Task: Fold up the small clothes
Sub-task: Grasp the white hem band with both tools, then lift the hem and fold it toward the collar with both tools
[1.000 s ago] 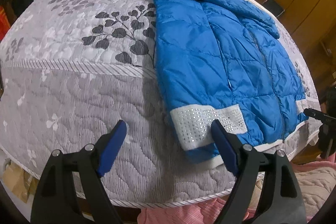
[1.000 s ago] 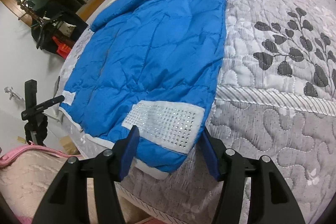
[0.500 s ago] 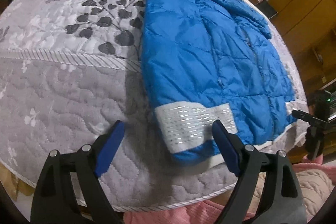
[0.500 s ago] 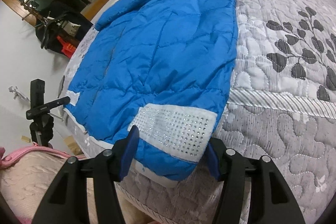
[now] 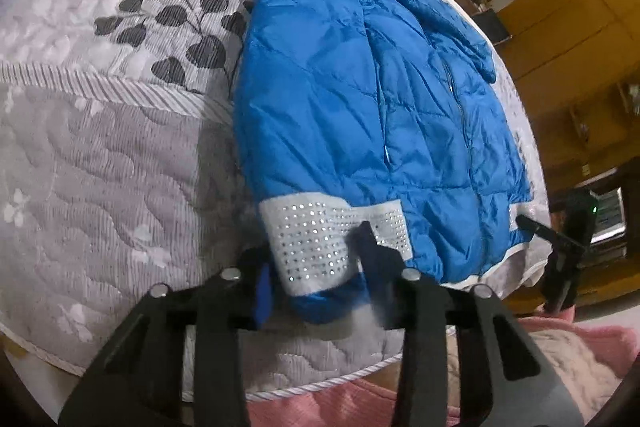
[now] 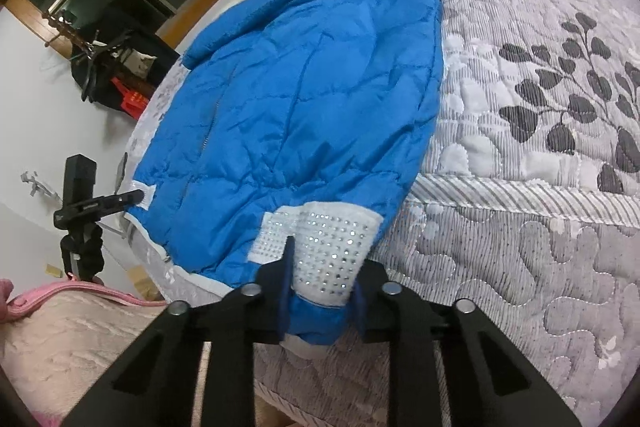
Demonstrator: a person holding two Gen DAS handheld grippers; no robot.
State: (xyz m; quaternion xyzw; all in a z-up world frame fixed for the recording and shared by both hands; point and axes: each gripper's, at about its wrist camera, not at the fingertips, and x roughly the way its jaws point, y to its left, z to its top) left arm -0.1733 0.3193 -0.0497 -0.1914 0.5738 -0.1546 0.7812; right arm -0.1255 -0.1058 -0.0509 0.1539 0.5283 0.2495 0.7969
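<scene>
One blue quilted jacket [image 5: 360,99] lies spread flat on one bed, over a grey quilted bedspread [image 5: 100,155] stitched in wavy lines and printed with dark leaves, and two grippers work at it — one per view. There are two white studded bands at the hem: the large one [image 5: 320,243] at the near corner, dotted with rows of small shiny studs, and a smaller white tab [image 5: 516,215] at the far hem corner. The left gripper [image 5: 316,275] reaches forward low over the bed edge, its two blue-padded fingers narrowed around the studded corner; the left pad [image 5: 262,287] sits just beside the band's edge and the other finger overlaps the band, but motion blur there hides whether the cloth is truly pinched. The right gripper [image 6: 320,287] comes in at the same low angle, its fingers [image 6: 286,279] drawn close on either side of the studded band [image 6: 332,247] with the blue hem bunched between them, touching both pads, so it has hold of the corner. The jacket [image 6: 304,99] fabric is smooth, slightly glossy and puffy, with a zip line running down its middle. A black tripod [image 6: 80,211] stands beyond the hem to the left of the right fingers, and pink knitted fabric [image 6: 80,339] fills the space below them.
</scene>
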